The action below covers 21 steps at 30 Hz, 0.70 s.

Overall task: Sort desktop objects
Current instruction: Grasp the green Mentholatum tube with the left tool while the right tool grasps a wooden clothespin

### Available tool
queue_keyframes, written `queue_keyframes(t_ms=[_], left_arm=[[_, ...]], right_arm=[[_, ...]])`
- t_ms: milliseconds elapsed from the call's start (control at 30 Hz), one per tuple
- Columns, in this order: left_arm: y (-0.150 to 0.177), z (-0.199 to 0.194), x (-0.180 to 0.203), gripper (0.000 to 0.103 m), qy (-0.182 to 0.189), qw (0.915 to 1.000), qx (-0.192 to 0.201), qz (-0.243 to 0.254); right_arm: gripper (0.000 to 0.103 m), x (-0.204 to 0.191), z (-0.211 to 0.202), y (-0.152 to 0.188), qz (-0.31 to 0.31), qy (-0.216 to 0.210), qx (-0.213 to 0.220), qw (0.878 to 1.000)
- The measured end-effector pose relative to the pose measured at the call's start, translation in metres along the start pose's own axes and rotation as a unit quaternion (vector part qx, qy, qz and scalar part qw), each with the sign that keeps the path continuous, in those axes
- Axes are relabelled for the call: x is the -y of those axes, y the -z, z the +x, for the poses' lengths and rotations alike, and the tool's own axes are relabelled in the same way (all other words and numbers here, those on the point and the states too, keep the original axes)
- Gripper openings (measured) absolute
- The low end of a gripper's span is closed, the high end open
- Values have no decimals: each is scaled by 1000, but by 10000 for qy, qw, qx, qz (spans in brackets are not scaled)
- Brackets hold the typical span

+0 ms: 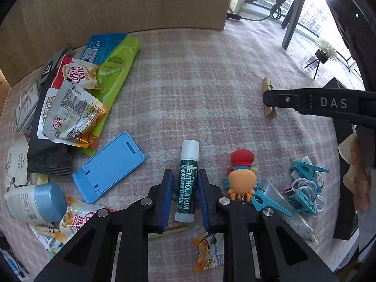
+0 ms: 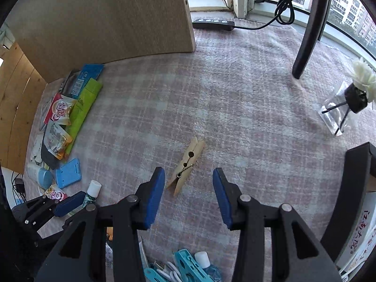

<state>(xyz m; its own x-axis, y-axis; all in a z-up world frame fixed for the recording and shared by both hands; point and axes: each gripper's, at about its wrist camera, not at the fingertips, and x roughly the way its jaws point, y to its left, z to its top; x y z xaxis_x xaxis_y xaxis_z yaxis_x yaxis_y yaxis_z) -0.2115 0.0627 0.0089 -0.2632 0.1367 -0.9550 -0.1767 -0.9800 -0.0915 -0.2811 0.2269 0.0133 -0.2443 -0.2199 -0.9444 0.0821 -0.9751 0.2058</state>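
A green Mentholatum lip balm stick (image 1: 186, 188) with a white cap lies on the checked cloth, lengthwise between the blue pads of my left gripper (image 1: 185, 172). The right pad sits against it; a thin dark gap shows at the left pad. In the right wrist view the same stick (image 2: 92, 191) lies beside that gripper's pad (image 2: 69, 203). A wooden clothespin (image 2: 185, 166) lies flat just ahead of my right gripper (image 2: 188, 171), nearer its left pad, with the jaws wide and nothing touched. In the left wrist view a right finger (image 1: 305, 102) crosses over the clothespin (image 1: 267, 83).
An orange crab toy (image 1: 242, 181) and teal clips with a white cable (image 1: 305, 188) lie right of the stick. A blue phone stand (image 1: 108, 166), creamer packets (image 1: 75, 108), a green tube (image 1: 115, 70) and a jar (image 1: 35, 202) lie left. A wooden board (image 2: 105, 23), tripod leg (image 2: 307, 35) and flower vase (image 2: 338, 112) stand behind.
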Motion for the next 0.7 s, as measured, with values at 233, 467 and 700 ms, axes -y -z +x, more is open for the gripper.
queue_keyframes(t_ms=[233,467,700], left_arm=[[-5,-1,-19,15,103,9997,99,-188],[-15,-7,-57,14,267,9982,217,-486],[-16,-26,-36,14,373,9972,380,-519]], right_arm=[[20,-8,6,-4,-36,62,-14,10000],[13,-11,3,6,-209,45,28,9998],[13,-2,-19,25,-124,-161,168,9997]])
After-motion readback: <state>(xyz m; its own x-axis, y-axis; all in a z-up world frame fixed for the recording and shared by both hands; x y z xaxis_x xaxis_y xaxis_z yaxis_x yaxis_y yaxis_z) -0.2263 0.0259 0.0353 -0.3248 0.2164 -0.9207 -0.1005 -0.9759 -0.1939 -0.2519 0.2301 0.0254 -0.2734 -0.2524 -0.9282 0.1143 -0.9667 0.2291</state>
